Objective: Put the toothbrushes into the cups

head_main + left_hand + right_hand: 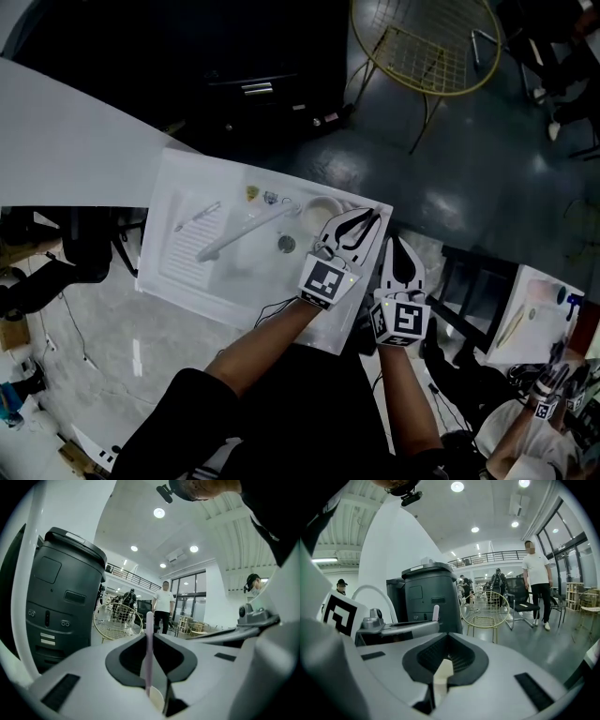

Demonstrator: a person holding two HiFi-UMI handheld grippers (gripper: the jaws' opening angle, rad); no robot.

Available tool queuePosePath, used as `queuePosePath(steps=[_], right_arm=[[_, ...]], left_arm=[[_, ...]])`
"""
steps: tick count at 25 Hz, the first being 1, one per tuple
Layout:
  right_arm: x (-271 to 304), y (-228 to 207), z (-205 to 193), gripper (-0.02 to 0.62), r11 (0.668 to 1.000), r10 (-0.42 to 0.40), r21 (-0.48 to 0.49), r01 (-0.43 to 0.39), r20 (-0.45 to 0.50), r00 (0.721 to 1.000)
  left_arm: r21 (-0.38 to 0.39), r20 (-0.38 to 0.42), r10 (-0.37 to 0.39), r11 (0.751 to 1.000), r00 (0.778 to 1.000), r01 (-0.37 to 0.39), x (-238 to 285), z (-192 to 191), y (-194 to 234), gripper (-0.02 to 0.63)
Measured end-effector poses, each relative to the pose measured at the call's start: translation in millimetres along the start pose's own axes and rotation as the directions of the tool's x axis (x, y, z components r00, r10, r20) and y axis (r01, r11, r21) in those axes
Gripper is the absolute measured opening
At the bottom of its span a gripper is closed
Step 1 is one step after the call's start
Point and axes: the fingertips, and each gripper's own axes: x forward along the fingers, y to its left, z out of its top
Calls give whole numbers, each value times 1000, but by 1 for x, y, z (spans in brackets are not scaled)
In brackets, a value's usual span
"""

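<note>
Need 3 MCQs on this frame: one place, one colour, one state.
1. The yellow wire chair stands: A) on the floor beyond the white tray B) on a sofa C) on the tray.
2. The toothbrush in the left gripper is: A) black B) green C) pale pink.
3. The left gripper's jaws are: A) wide open, empty B) shut on the toothbrush C) shut on nothing.
1A, head view shows it on the floor past the tray; 2C, its handle shows pink; 3B, the jaws pinch its upright handle.

free: tray's left end [173,274] | blocked: cup [319,214], possibly a tap [246,232], mid-tray
</note>
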Motion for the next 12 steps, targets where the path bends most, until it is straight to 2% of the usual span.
queuePosePath(steps=[12], right_arm=[[7,8,-20,20,1000,10,24,-9,-54,999]], left_arm=[[48,-45,-2,999,999,4,9,-29,6,58]])
